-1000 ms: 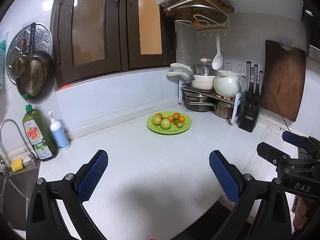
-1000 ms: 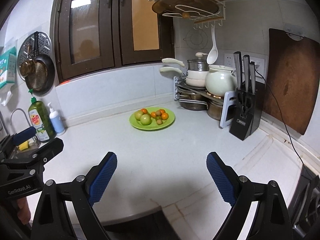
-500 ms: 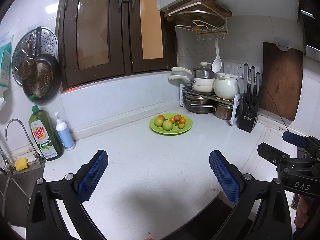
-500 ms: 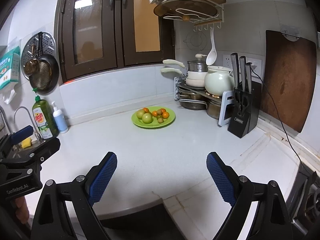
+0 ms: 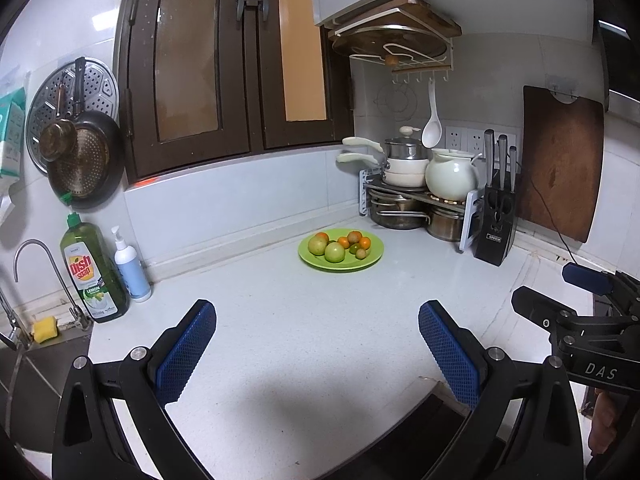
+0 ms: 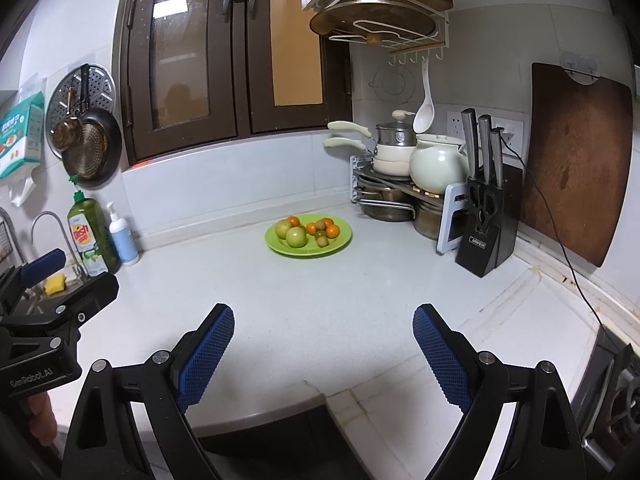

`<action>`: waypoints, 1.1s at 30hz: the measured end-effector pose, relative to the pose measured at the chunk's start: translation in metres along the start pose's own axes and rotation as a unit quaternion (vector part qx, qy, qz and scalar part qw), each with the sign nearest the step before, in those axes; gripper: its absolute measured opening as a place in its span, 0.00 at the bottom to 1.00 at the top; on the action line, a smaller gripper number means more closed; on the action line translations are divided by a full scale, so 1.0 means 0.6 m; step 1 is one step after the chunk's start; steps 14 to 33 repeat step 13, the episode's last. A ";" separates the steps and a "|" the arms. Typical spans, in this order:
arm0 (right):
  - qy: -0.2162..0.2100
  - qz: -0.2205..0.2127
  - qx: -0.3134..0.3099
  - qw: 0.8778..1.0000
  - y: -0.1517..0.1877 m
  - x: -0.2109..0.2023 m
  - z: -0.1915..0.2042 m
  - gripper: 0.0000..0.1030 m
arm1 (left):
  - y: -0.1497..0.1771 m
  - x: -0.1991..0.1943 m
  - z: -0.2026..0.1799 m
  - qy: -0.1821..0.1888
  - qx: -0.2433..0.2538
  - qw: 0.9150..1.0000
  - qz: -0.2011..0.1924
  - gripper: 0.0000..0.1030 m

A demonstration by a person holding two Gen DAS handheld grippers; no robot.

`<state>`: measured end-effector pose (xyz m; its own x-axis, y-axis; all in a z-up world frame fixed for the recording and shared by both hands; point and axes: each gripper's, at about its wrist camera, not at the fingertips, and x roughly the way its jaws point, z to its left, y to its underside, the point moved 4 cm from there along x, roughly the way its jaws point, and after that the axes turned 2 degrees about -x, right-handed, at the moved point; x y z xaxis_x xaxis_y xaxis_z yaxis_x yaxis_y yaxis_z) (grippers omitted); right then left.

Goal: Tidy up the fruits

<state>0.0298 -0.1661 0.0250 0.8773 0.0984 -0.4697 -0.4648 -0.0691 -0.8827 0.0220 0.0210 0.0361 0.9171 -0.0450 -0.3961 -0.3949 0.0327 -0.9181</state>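
White countertop [image 5: 304, 320] filled the lower frame. At centre, well beyond the tongs, the green plate [image 5: 341, 265] held the fruits [image 5: 334, 252], clustered touching. The left gripper [image 5: 316, 354] and right gripper [image 6: 323, 354] were both spread wide, grasping nothing. Nudging one fruit could probably roll its neighbours off the shallow rim. Being round, they showed no long axis or heading.

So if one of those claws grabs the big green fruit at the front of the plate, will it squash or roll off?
The big green fruit looks round and smooth, so it would probably roll if nudged. It seems firm, unlikely to squash. It lies against smaller fruits on the shallow green plate, so lifting it may shift them.
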 end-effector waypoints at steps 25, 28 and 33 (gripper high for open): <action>-0.004 0.003 -0.001 1.000 -0.001 0.001 -0.001 0.89 | 0.001 0.001 0.008 0.007 -0.003 1.000 0.007 1.00; -0.004 0.003 -0.001 1.000 -0.001 0.001 -0.001 0.89 | 0.001 0.001 0.008 0.007 -0.003 1.000 0.007 1.00; -0.004 0.003 -0.001 1.000 -0.001 0.001 -0.001 0.89 | 0.001 0.001 0.008 0.007 -0.003 1.000 0.007 1.00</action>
